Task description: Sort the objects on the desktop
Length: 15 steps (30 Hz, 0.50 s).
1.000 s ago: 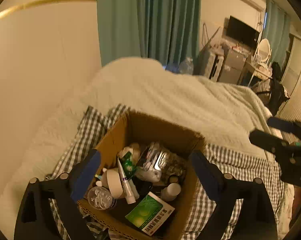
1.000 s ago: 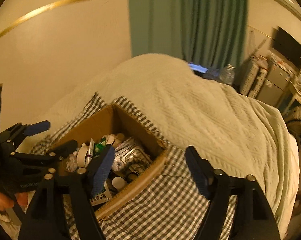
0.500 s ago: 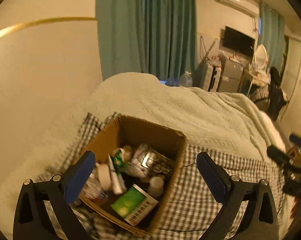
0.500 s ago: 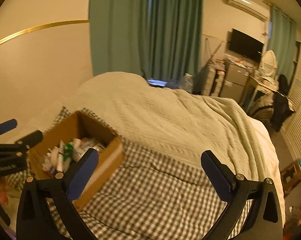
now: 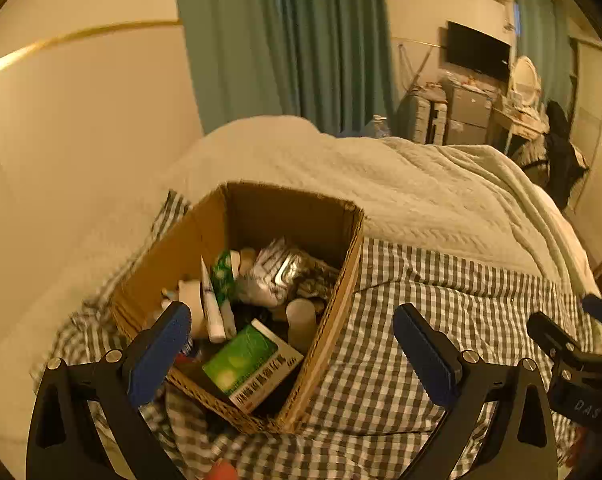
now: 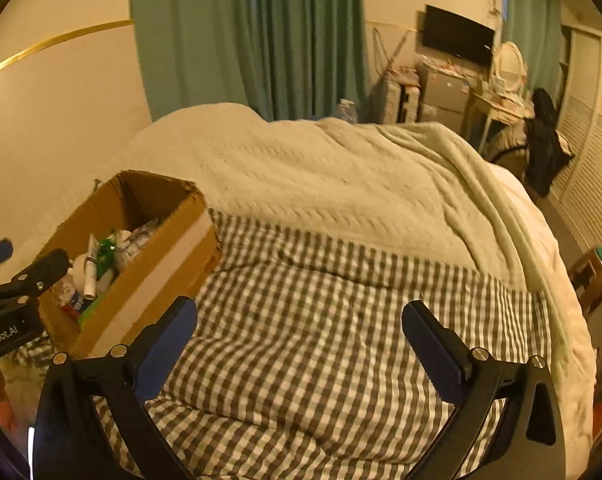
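Objects (image 5: 257,312) are seen heaped in the box (image 5: 343,296) on the bed; both tongs (image 5: 291,340) (image 6: 299,338) gape empty, so either stage fits.

Corrugated cardboard box (image 5: 343,276), matt brown, rough torn rim | crinkled glossy foil pack (image 5: 279,276) | smooth plastic tube (image 5: 213,312) | glossy green-and-white paper carton (image 5: 249,362) | woven gingham cloth (image 6: 321,320), matt | cable-knit blanket (image 6: 321,176), soft, ridged | left hand-held gripper (image 5: 291,338), matt black plastic, blue pads, bright metal screws
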Tool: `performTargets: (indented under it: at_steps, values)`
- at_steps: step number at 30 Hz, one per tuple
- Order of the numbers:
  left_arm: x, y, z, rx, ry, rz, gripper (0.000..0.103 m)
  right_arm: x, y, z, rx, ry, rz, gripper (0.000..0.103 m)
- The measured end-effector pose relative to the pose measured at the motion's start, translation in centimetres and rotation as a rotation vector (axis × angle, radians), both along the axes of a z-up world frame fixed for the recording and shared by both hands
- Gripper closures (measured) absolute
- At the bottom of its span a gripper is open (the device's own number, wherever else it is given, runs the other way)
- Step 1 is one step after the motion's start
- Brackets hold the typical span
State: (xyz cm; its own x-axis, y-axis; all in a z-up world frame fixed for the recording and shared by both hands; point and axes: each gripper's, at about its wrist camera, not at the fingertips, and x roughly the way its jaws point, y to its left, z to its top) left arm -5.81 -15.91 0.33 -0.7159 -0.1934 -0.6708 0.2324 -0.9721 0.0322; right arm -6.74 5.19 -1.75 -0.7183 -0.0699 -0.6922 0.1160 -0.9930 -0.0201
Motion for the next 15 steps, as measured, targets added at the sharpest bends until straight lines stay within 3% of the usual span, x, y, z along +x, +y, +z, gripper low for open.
performTargets:
  at_steps: [7, 15]
  values:
    - [0.6, -1.3, -1.6, 0.12, 0.011, 0.093, 0.0, 0.3, -0.2, -0.3, 0.013, -0.003, 0.008, 0.001]
    - [0.9, -1.6, -1.4, 0.123, 0.04, 0.109, 0.0, 0.2, -0.2, -1.1, 0.008, -0.03, 0.007, 0.001]
